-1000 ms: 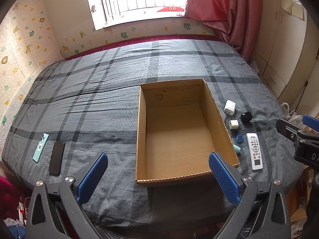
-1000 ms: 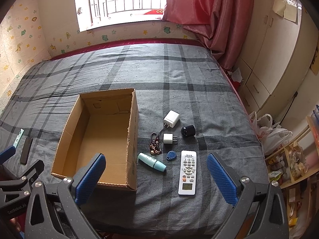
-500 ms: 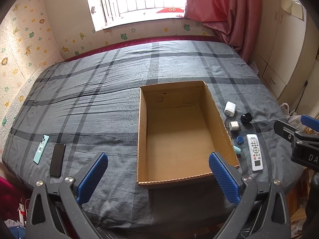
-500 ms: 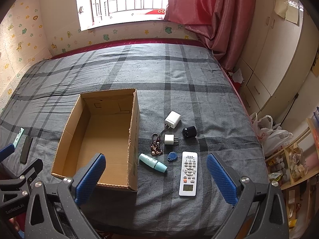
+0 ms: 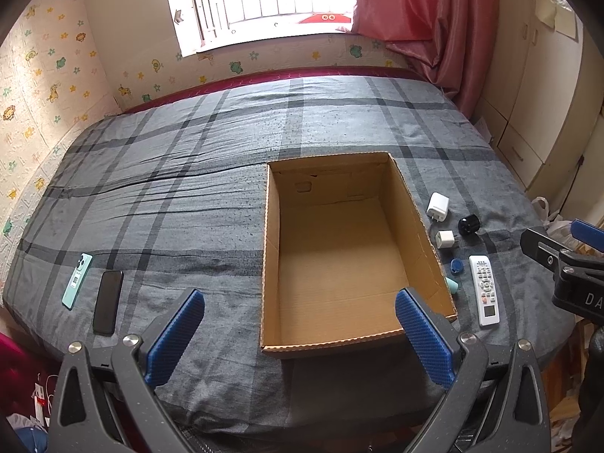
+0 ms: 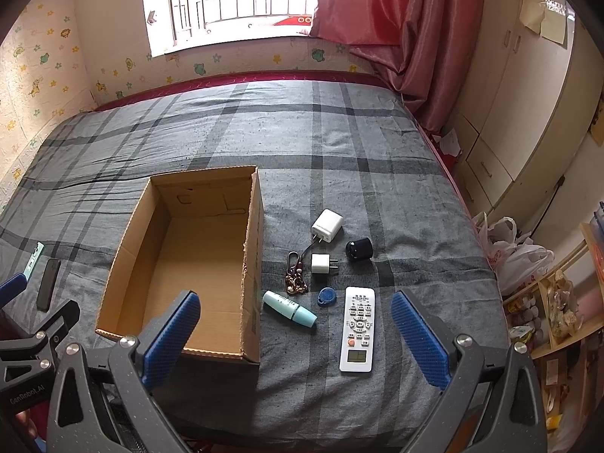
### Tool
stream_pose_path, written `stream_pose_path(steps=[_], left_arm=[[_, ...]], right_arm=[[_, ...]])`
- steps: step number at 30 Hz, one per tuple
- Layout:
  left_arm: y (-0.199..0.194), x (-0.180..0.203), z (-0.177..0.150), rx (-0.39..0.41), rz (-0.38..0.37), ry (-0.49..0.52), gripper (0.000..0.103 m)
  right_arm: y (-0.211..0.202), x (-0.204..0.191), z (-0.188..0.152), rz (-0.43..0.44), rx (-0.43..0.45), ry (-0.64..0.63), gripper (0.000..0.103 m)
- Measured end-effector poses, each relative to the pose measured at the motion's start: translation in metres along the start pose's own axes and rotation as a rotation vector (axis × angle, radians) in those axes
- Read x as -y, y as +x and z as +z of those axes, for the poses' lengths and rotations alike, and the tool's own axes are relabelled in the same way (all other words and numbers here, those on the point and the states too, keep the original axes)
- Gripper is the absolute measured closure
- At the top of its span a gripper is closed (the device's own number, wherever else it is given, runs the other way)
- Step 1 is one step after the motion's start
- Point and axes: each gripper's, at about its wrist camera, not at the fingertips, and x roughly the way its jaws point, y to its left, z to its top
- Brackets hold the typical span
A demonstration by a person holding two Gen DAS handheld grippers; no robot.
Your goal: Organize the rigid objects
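Observation:
An open, empty cardboard box (image 5: 430,226) (image 6: 253,226) lies on the grey plaid bed. Right of it lie a white remote (image 6: 357,329) (image 5: 484,289), a teal tube (image 6: 289,304), a blue tag (image 6: 326,296), a keychain (image 6: 295,274), two white chargers (image 6: 327,225) (image 6: 321,264) and a black round object (image 6: 359,249). Left of the box lie a black phone (image 5: 108,296) and a teal phone (image 5: 77,281). My left gripper (image 5: 300,336) is open above the near bed edge, before the box. My right gripper (image 6: 296,338) is open, near the remote and tube.
The bed (image 5: 188,188) meets a wall with a window at the far side. A red curtain (image 6: 407,37) and cream cupboards (image 6: 509,120) stand on the right. Plastic bags (image 6: 517,253) and a cluttered shelf (image 6: 558,302) sit right of the bed.
Both views have shifted slightly; the bed and objects sit a little lower in frame. Nothing was taken hold of or moved.

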Motion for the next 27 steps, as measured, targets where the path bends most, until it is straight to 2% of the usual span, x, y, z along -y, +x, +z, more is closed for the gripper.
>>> stream_pose_path(steps=[11, 27], left_arm=[[0.02, -0.019, 0.01, 0.03, 0.004, -0.01, 0.0], [0.111, -0.046, 0.011, -0.033, -0.036, 0.007, 0.0]], right_arm=[[0.01, 0.005, 0.0, -0.016, -0.019, 0.007, 0.0], [0.033, 0.015, 0.001, -0.056, -0.064, 0.025, 0.0]])
